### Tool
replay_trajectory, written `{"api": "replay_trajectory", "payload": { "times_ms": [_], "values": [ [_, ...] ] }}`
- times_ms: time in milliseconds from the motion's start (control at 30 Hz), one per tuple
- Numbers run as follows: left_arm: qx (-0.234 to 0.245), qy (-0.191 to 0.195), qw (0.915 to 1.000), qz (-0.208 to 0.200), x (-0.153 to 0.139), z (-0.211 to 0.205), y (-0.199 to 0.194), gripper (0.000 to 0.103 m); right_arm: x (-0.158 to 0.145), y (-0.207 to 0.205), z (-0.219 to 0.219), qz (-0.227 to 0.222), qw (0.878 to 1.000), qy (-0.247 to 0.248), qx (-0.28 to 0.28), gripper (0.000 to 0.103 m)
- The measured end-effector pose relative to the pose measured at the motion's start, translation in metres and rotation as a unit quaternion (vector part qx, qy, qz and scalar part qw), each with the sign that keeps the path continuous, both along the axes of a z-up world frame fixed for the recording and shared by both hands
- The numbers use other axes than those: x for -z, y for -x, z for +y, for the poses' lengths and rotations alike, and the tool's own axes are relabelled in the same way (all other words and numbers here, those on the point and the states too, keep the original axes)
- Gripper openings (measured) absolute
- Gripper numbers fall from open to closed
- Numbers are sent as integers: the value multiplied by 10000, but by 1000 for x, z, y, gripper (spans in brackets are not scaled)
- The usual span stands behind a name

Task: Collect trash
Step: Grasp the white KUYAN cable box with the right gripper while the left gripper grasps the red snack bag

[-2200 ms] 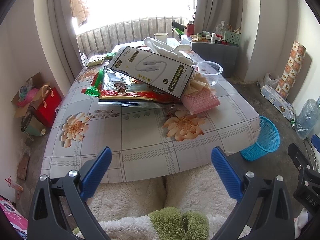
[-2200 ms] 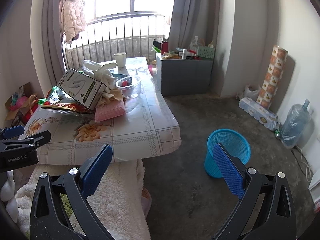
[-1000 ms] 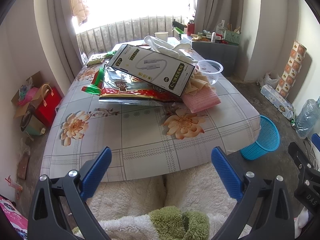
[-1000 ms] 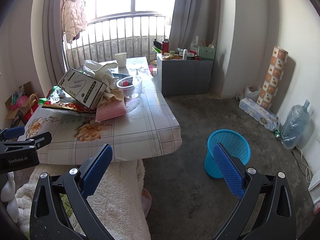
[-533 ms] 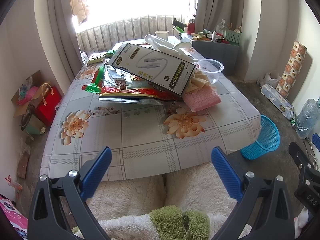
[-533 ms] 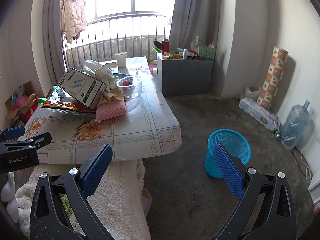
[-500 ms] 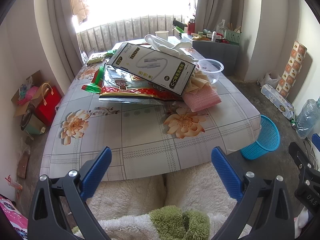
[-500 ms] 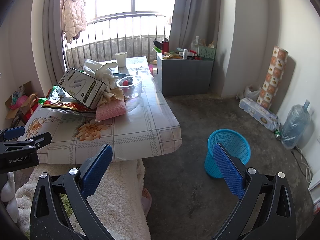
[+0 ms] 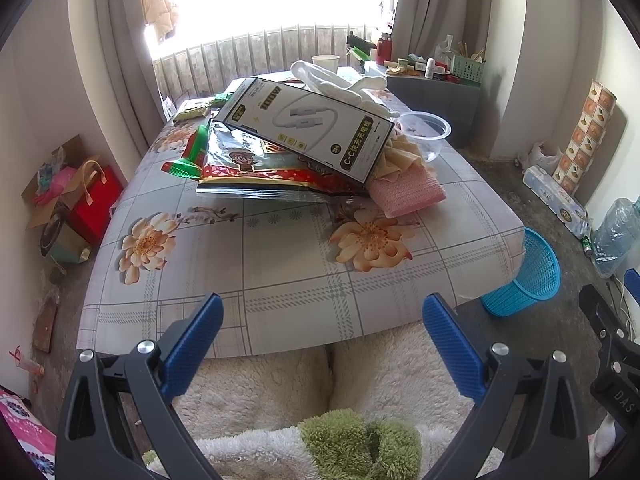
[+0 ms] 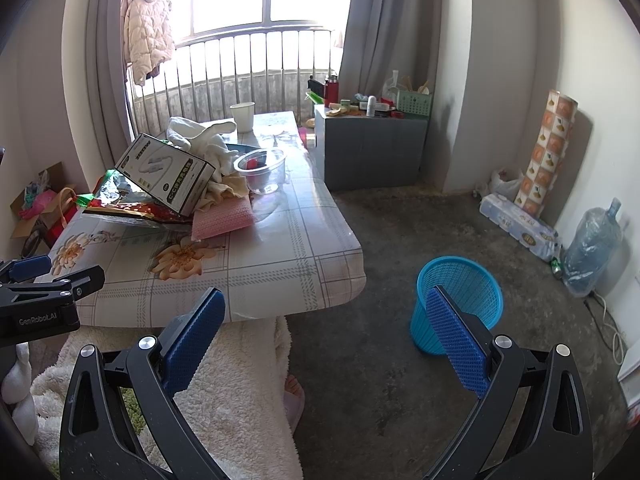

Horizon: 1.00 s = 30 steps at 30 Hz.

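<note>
A pile of trash lies on the low floral-cloth table (image 9: 280,264): a white cable box (image 9: 304,128) (image 10: 168,172) leaning on red snack bags (image 9: 256,176), a pink cloth (image 9: 408,196), white gloves (image 9: 340,84) and a clear plastic bowl (image 9: 426,130) (image 10: 262,170). A blue mesh bin (image 10: 458,304) (image 9: 524,276) stands on the floor right of the table. My left gripper (image 9: 320,340) hovers open at the table's near edge, well short of the pile. My right gripper (image 10: 324,332) is open and empty over the floor, its right finger in front of the bin.
A person's fleece-covered legs (image 9: 320,384) are under the near table edge. A paper cup (image 10: 243,116) stands at the table's far end. A grey cabinet (image 10: 372,152) with clutter, a tissue pack (image 10: 520,220) and a water jug (image 10: 592,248) line the right wall. Bags (image 9: 80,200) sit left.
Both views have crept slightly forward and the table scene looks a touch nearer. Both grippers stay open and nothing on the table has moved.
</note>
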<state>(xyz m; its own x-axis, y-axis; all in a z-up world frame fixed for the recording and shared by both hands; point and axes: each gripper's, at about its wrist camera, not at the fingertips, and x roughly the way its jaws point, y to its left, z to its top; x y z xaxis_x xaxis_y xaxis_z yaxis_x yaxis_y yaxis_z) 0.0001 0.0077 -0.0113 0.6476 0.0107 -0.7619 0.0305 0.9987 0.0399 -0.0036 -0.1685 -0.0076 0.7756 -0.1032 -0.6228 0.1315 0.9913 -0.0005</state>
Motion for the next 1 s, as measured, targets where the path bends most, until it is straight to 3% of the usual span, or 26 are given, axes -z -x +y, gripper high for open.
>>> {"api": "replay_trajectory", "payload": {
  "times_ms": [200, 333, 433, 500, 633, 733, 1000],
  "values": [
    [15, 154, 9997, 179, 9, 10, -19, 98, 11, -8, 4, 104, 9999, 15, -23, 96],
    [188, 770, 9968, 134, 12, 35, -38, 98, 16, -25, 9, 245, 9996, 35, -134, 96],
    [233, 1474, 9885, -227, 6, 62, -50, 98, 16, -41, 16, 219, 9994, 2, -257, 96],
    [248, 1734, 9827, -597, -1, 78, -56, 98, 14, -53, 22, 115, 9993, -110, -334, 96],
    [470, 1637, 9751, -1418, -25, 95, -70, 98, 8, -85, 37, -63, 9972, -438, -607, 96],
    [585, 1725, 9685, -1700, -41, 105, -86, 98, 1, -109, 49, -142, 9951, -493, -841, 96],
    [361, 2828, 9543, -890, -44, 134, -166, 97, -20, -154, 65, -395, 9892, -574, -1293, 95]
  ]
}}
